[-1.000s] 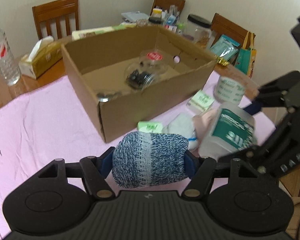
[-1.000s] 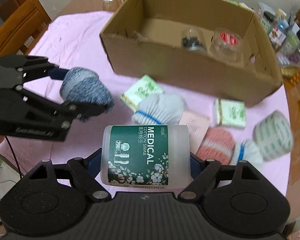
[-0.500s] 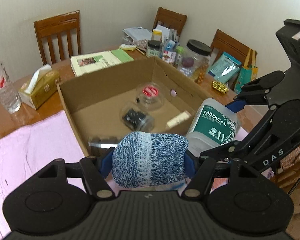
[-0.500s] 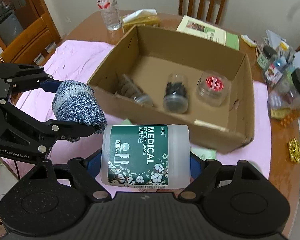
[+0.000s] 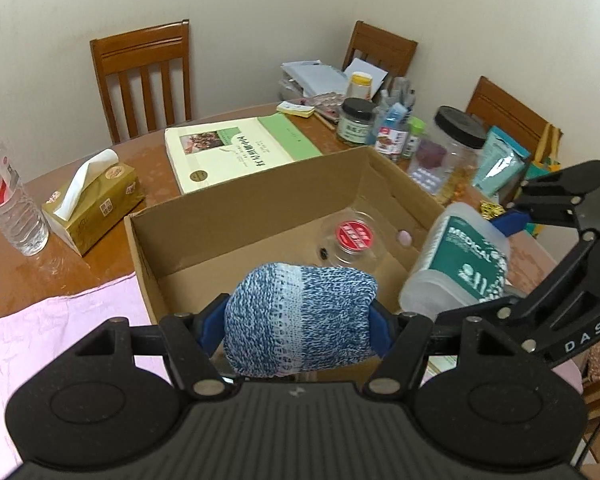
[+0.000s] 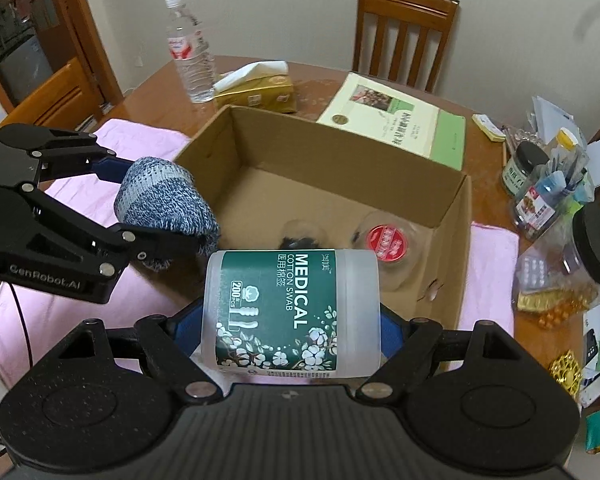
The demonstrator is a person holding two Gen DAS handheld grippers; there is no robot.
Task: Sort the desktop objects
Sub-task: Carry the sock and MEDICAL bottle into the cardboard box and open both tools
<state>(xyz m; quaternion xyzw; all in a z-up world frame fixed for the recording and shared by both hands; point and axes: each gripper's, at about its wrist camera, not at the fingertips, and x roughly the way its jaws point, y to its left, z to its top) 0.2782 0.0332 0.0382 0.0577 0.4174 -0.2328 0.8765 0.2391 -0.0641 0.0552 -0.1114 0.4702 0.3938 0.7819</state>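
Observation:
My left gripper (image 5: 298, 320) is shut on a blue and white knitted sock ball (image 5: 300, 318), held over the near edge of the open cardboard box (image 5: 260, 196). My right gripper (image 6: 290, 320) is shut on a clear cotton swab tub with a green label (image 6: 290, 308), held over the box's near right side. The tub also shows in the left wrist view (image 5: 460, 268), and the sock ball in the right wrist view (image 6: 164, 208). Inside the box lie a red-lidded clear jar (image 6: 386, 244) and a clear jar with dark contents (image 6: 302, 236).
The box sits on a pink cloth (image 5: 60, 320) on a wooden table. Behind it lie a green book (image 5: 236, 148), a tissue box (image 5: 94, 204) and a water bottle (image 5: 4, 196). Jars, bottles and packets crowd the right (image 5: 452, 148). Chairs stand around.
Both grippers have lifted and moved forward with their loads, from above the items on the cloth to above the box's near edge. The loose items on the cloth have dropped out of view.

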